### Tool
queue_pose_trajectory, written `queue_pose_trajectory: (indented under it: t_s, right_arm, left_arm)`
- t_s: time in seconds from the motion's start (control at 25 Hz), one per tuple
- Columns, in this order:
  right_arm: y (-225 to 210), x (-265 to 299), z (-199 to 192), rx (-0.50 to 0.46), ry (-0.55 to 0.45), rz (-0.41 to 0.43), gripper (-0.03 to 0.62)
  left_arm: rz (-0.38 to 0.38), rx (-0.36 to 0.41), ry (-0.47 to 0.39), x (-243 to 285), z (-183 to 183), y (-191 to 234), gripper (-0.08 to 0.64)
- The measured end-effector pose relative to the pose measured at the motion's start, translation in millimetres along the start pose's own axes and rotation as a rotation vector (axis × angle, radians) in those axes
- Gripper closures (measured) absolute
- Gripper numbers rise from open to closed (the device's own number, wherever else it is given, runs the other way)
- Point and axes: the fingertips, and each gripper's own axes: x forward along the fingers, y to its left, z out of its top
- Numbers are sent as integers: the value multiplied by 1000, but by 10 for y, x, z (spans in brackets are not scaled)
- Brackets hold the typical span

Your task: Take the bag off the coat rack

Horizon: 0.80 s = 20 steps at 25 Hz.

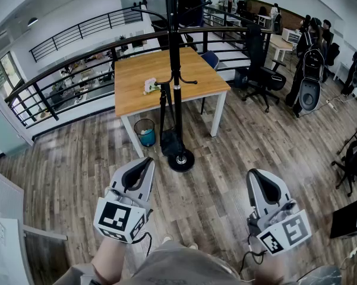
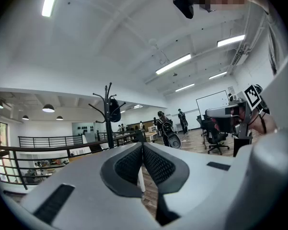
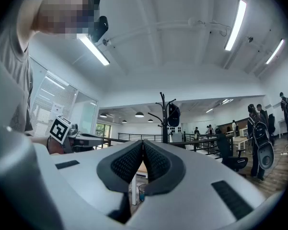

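Note:
The black coat rack (image 1: 174,70) stands on a round base (image 1: 181,160) on the wood floor, in front of a table. A dark bag (image 1: 190,2) hangs from a hook near its top. My left gripper (image 1: 147,162) and right gripper (image 1: 253,176) are held low, side by side, well short of the rack. Both are shut with nothing between their pads. In the left gripper view the shut jaws (image 2: 143,147) point toward the rack (image 2: 108,123) and bag (image 2: 115,110). The right gripper view shows shut jaws (image 3: 143,145) below the rack (image 3: 164,123) and bag (image 3: 173,115).
A wooden table (image 1: 136,94) stands behind the rack with a small object (image 1: 149,86) on it and a blue bin (image 1: 146,133) beneath. A black railing (image 1: 77,64) runs behind. An office chair (image 1: 261,70) and several people (image 1: 312,46) are at the right.

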Motion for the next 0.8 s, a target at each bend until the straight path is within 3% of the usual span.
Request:
queue_pose_trajectory:
  t_s: [0.4,0.56,0.64,0.8]
  right_arm:
    - [-103,13,1,50,-26,32,561]
    - [-86,29,-57,42,-9,61,561]
    - [-84,33,-92,44,-1,75,561]
    - [-119,104,-224,52,26,90,561]
  left_arm:
    - [-20,-16,12,86,-46,-81,540]
    - [33,-50,-40,98,-6,-21,534]
    - [51,-70,-40,125,-23,11,298]
    - [63,-53,-6,185,-99,63,305]
